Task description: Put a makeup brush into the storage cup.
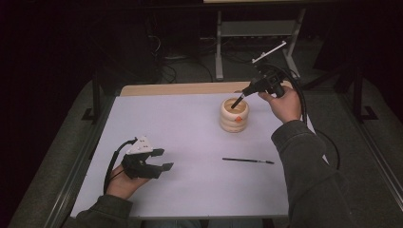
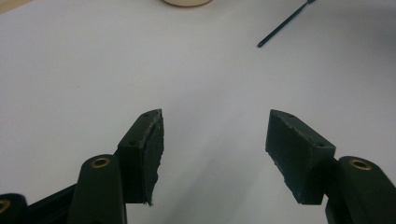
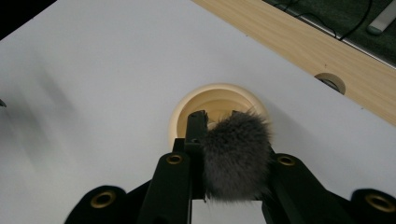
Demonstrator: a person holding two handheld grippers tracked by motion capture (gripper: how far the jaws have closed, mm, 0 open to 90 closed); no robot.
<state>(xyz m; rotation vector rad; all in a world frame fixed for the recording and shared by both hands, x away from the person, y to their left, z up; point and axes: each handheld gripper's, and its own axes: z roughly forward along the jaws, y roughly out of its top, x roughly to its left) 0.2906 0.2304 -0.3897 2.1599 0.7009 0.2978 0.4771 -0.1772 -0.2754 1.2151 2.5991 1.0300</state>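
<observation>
A cream ribbed cup stands on the white table top, right of centre and toward the far side. My right gripper hovers just above and behind it, shut on a brush whose dark handle slants down into the cup's mouth. In the right gripper view the fluffy grey bristle head sits between the jaws of my right gripper, over the cup's rim. My left gripper rests at the near left, open with nothing in it; its pads stand wide apart over bare table.
A thin black brush lies flat on the table nearer the person, also seen far off as the thin black brush. A wooden strip with a cable hole edges the far side. A metal stand and cables sit beyond.
</observation>
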